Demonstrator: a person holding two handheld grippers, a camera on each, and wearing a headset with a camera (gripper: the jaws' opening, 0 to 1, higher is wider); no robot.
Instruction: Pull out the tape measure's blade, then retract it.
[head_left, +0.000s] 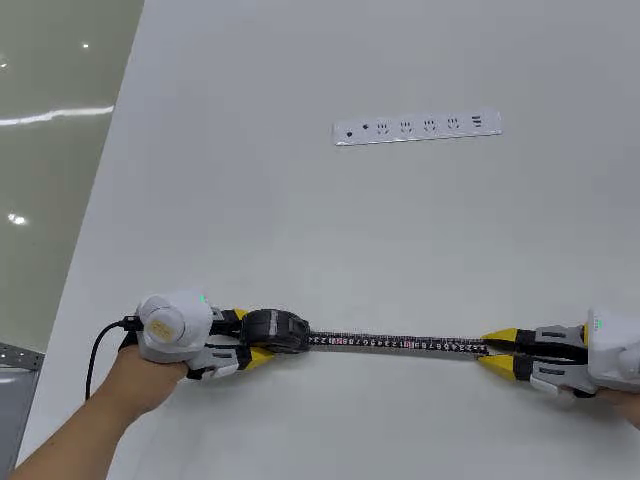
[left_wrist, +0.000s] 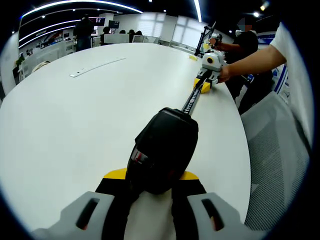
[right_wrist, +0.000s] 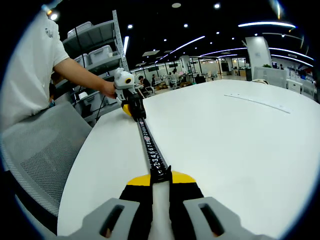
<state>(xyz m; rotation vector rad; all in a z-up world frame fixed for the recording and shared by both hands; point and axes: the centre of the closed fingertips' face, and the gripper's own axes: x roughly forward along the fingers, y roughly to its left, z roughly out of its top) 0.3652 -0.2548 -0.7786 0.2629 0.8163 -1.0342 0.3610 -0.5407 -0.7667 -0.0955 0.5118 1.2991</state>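
Our left gripper (head_left: 252, 335) clamps the black tape measure case (head_left: 278, 330) at the white table's (head_left: 300, 230) near edge. Our right gripper (head_left: 497, 349) seemingly pinches the blade (head_left: 400, 343) tip, stretched between them.

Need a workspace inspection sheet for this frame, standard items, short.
Surface: white table.
Job's things: black tape measure case; blade pulled out, stretched along the table.
Clutter: white power strip on the far side.
Grippers: left hand-held gripper shut on the case; right hand-held gripper shut on the blade's end.
Cables: black cable behind the left hand-held gripper.
Surroundings: shiny floor, mesh chair, open office with people.
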